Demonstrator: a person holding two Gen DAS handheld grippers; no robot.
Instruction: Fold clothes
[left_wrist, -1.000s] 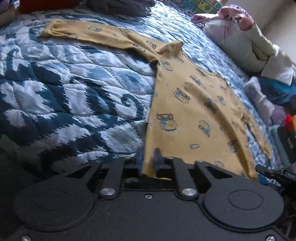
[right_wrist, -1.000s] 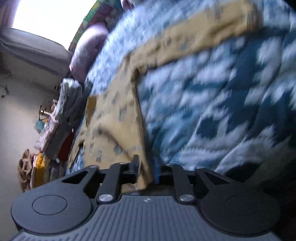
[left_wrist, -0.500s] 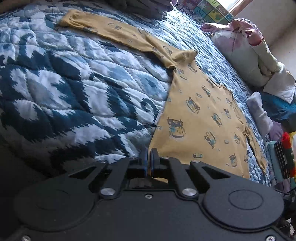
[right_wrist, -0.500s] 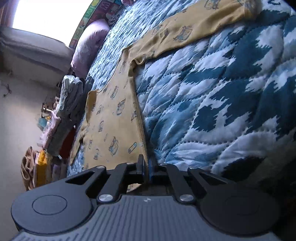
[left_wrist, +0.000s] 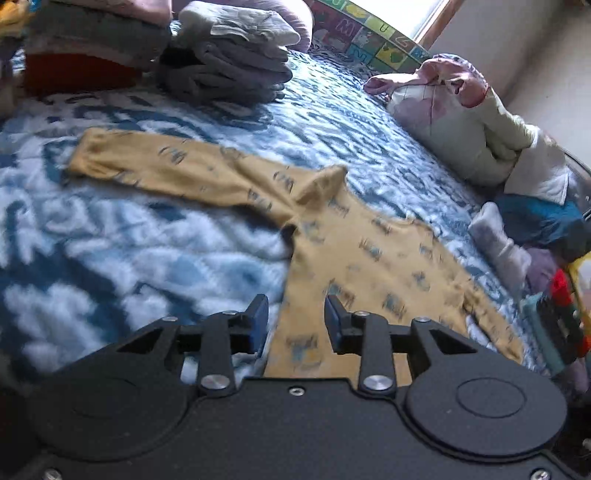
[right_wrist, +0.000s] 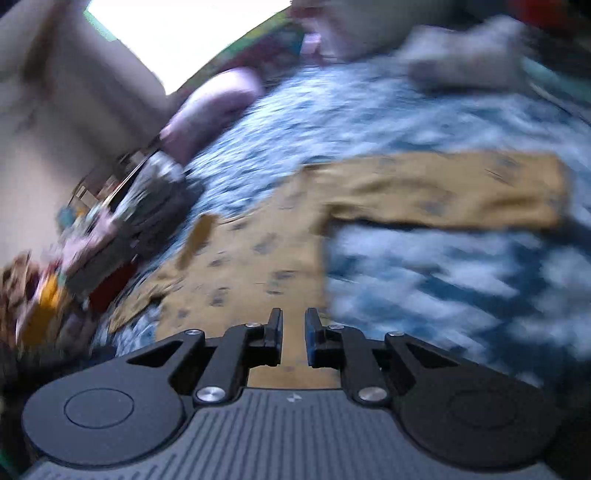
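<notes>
Two tools: the left tool (left_wrist: 294, 318) and the right tool (right_wrist: 294, 330) both hang just above the hem end of one yellow shirt (left_wrist: 369, 258), each with its jaws parted and nothing between them.
Left tool state: jaws spread wide; hem cloth lies below the gap, not pinched.
Right tool state: jaws parted more narrowly; yellow cloth shows below the gap, no grip on it.
Shirt place: flat and opened out on the blue-and-white quilt (left_wrist: 129, 258) of the bed, hem nearest both tools, neck end farthest.
Long axis: the body runs straight ahead from each tool, hem to shoulders.
Left sleeve (left_wrist: 177, 173): ahead of the left tool and out to its left, lying stretched across the body's axis.
Right sleeve (right_wrist: 450, 192): ahead of the right tool and out to its right, likewise stretched.
Nearer tool: each sleeve lies on its own tool's side.
Stage, as a judgement: the spread shirt fits either a garment laid out for folding or one shaken open again.
Beyond: folded stacks (left_wrist: 221, 70) well ahead of the left tool, apart from the shirt.
Sharpness: the right view is blurred; fine cloth edges are uncertain.
</notes>
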